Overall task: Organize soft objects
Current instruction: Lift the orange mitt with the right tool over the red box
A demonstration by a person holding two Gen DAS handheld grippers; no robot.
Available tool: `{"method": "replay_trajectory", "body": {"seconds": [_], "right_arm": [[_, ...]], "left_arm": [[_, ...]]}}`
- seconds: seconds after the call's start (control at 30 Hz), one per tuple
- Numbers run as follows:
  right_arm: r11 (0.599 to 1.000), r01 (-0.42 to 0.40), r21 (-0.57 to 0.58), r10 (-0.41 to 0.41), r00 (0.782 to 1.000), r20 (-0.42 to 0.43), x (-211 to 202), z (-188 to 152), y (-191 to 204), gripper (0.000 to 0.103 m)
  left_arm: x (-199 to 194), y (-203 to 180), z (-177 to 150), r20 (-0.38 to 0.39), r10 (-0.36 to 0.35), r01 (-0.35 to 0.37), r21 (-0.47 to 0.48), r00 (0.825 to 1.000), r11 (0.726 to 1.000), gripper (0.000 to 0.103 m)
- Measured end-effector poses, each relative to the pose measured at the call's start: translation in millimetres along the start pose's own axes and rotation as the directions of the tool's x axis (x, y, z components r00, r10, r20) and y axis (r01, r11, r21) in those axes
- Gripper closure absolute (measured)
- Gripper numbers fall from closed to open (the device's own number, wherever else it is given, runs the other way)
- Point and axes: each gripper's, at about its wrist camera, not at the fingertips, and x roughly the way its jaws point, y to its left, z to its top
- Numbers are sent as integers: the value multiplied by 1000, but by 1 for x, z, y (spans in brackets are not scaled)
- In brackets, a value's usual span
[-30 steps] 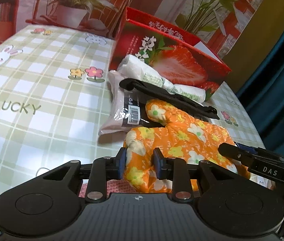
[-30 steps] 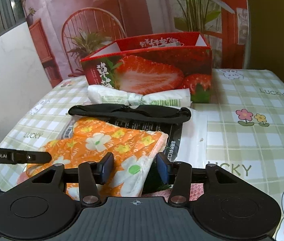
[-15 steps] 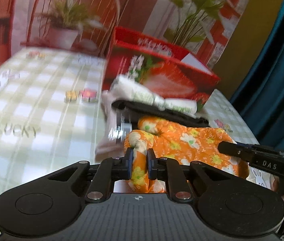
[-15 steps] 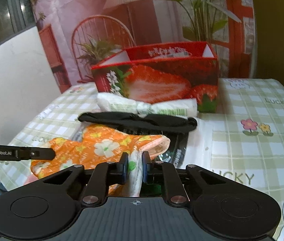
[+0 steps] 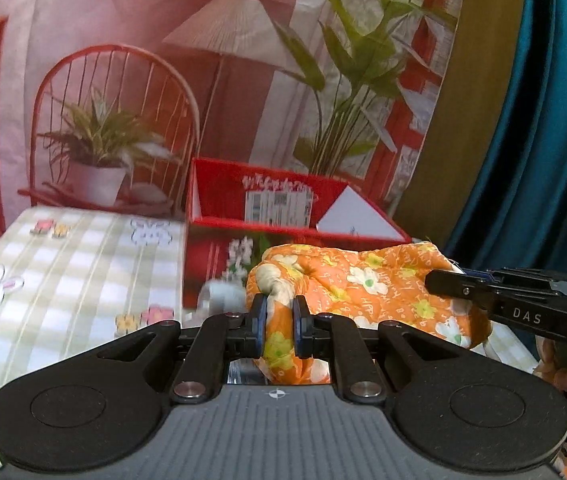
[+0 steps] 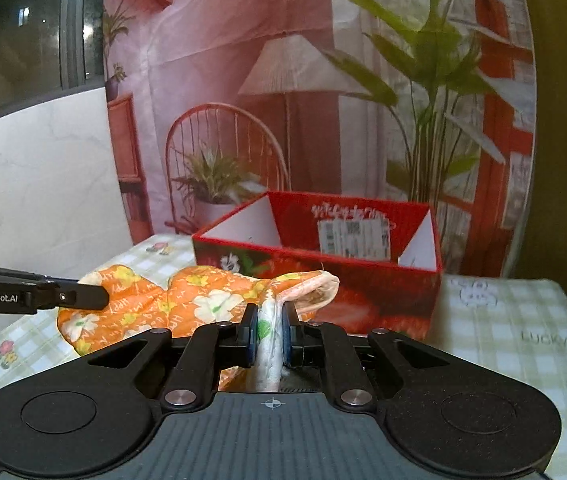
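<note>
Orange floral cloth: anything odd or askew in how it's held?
Nothing damaged. The cloth hangs bunched between both grippers, in front of the open red box. Left gripper pinches a wadded orange fold; right gripper clamps a hem turned inside out, pale lining showing. So it sags unevenly rather than spreading flat.

Motion blur smears a pale object beside the strawberry box, leaving it unidentifiable. The orange floral cloth covers the box's lower front, and the box label's print is too soft to read.
</note>
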Motion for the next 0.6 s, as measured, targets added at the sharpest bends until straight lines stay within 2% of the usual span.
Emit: {"method": "replay_trajectory", "body": {"seconds": [0.2, 0.37, 0.47, 0.53, 0.6], "right_arm": [[998, 7, -56, -5, 999, 43, 24, 38, -14, 92], [996, 41, -81, -34, 996, 87, 58, 69, -34, 92], [997, 62, -51, -57, 994, 94, 91, 75, -53, 92], [997, 71, -26, -69, 995, 75, 118, 77, -64, 92], [996, 83, -30, -81, 995, 62, 141, 77, -69, 92]], "left_arm": [[23, -1, 52, 44, 33, -33, -1, 998, 999, 89], [68, 0, 83, 90, 51, -57, 61, 995, 997, 89], [110, 6, 92, 58, 82, -87, 82, 995, 993, 89], [138, 7, 99, 13, 128, -129, 95, 992, 987, 89], [156, 9, 106, -14, 145, -143, 93, 989, 985, 89]]}}
